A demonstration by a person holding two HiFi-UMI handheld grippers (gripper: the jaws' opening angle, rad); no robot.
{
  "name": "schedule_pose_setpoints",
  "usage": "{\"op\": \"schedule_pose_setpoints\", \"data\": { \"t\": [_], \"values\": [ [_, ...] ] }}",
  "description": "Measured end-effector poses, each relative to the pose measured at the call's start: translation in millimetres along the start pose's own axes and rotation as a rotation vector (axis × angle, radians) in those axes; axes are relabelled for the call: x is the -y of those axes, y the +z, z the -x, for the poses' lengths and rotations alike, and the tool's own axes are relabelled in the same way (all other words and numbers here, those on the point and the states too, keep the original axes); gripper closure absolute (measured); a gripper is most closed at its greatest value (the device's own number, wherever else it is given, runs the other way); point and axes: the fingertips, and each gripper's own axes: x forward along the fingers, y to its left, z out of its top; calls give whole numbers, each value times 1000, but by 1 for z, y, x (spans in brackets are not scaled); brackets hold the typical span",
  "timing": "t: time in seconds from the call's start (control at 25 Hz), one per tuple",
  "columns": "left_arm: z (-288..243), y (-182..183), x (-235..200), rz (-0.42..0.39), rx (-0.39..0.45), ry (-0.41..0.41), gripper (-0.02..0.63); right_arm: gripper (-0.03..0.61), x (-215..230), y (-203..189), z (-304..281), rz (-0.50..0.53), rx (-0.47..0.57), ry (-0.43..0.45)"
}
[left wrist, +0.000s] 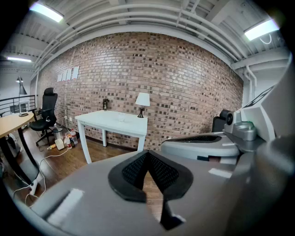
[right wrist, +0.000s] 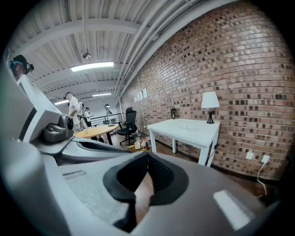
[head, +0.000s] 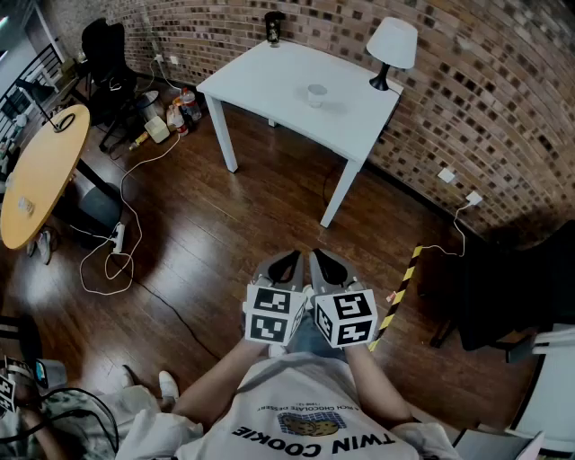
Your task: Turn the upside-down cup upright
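A small clear cup (head: 316, 93) stands on the white table (head: 269, 76) by the brick wall, far ahead of me; it shows faintly in the left gripper view (left wrist: 121, 118). Whether it stands upside down I cannot make out at this distance. My left gripper (head: 292, 261) and right gripper (head: 321, 260) are held side by side close to my body, over the wooden floor, well short of the table. Both have their jaws shut with nothing between them, as the left gripper view (left wrist: 147, 153) and the right gripper view (right wrist: 147, 156) show.
A white table lamp (head: 392, 47) and a small dark object (head: 274, 27) stand on the table's far side. Bottles (head: 182, 110) and cables lie on the floor at its left. A round wooden table (head: 40, 175), an office chair (head: 108, 54) and a yellow-black striped bar (head: 400, 287) are around.
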Motion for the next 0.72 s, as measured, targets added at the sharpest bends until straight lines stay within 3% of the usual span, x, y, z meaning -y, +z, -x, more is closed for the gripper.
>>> {"op": "schedule_pose_setpoints", "data": {
  "t": [0.72],
  "values": [
    [-187,93,-50,-8,-2,65,609,572,142,76,-146,81,-8,87]
  ]
}}
